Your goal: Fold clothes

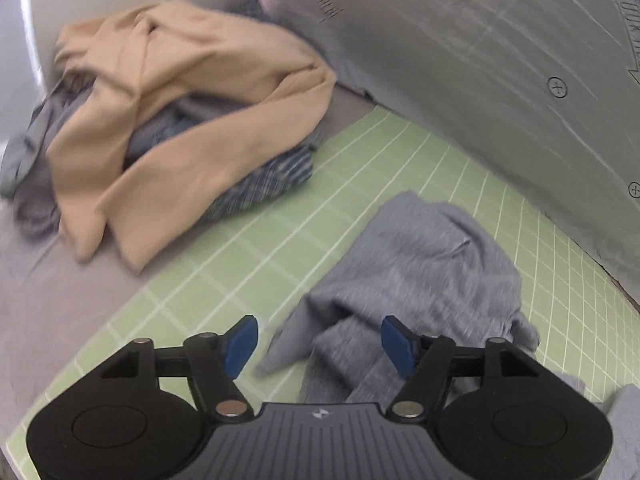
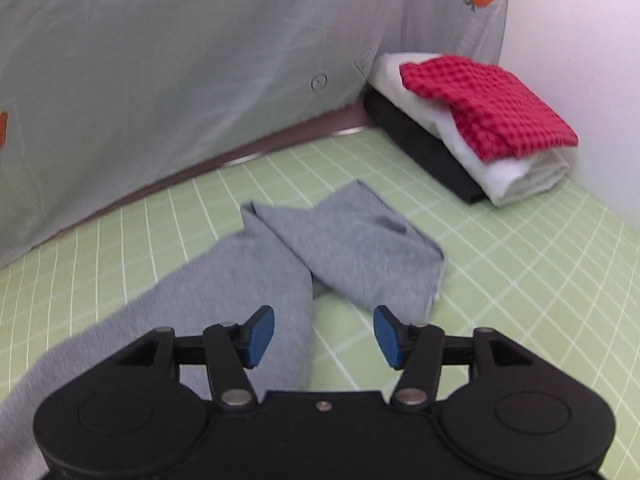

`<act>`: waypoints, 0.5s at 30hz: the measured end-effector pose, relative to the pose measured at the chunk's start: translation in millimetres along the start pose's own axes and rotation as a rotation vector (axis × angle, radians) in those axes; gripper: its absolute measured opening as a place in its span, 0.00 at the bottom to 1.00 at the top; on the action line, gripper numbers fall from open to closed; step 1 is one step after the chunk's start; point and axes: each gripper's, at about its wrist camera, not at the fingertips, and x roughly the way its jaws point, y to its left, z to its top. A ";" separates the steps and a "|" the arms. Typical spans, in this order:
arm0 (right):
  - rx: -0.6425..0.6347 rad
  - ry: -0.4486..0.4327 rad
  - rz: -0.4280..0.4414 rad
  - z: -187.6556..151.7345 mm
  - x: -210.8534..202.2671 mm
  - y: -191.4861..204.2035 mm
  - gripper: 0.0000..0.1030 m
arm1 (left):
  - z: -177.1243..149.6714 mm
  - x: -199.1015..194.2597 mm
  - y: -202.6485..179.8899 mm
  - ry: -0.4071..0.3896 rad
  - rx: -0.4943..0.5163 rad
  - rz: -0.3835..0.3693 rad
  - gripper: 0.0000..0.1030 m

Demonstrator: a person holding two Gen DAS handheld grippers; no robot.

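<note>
A crumpled grey garment (image 1: 416, 264) lies on the green grid mat (image 1: 248, 264). My left gripper (image 1: 319, 346) is open and empty, hovering just over the garment's near edge. In the right wrist view the same grey garment (image 2: 320, 248) lies spread on the mat (image 2: 520, 272), one part folded over another. My right gripper (image 2: 324, 336) is open and empty, above the garment's near part, with its left finger over the cloth.
A pile of unfolded clothes, a beige garment (image 1: 192, 120) over blue striped cloth (image 1: 256, 184), lies at the mat's left. A folded stack with a red checked piece (image 2: 488, 108) on white and black stands at the back right. A grey printed bedcover (image 2: 180, 80) rises behind.
</note>
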 end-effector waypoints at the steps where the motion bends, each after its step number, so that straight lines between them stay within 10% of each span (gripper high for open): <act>1: 0.010 0.018 0.000 -8.5 -1.9 -3.1 0.55 | -8.3 -1.7 5.8 0.019 -0.018 -0.014 0.69; 12: 0.077 0.084 0.051 -42.2 -22.7 -1.0 0.56 | -58.5 15.8 -10.1 0.092 -0.076 -0.167 0.77; 15: 0.071 0.055 0.077 -38.8 -35.5 2.3 0.56 | -56.0 18.3 -15.8 0.077 -0.050 -0.143 0.50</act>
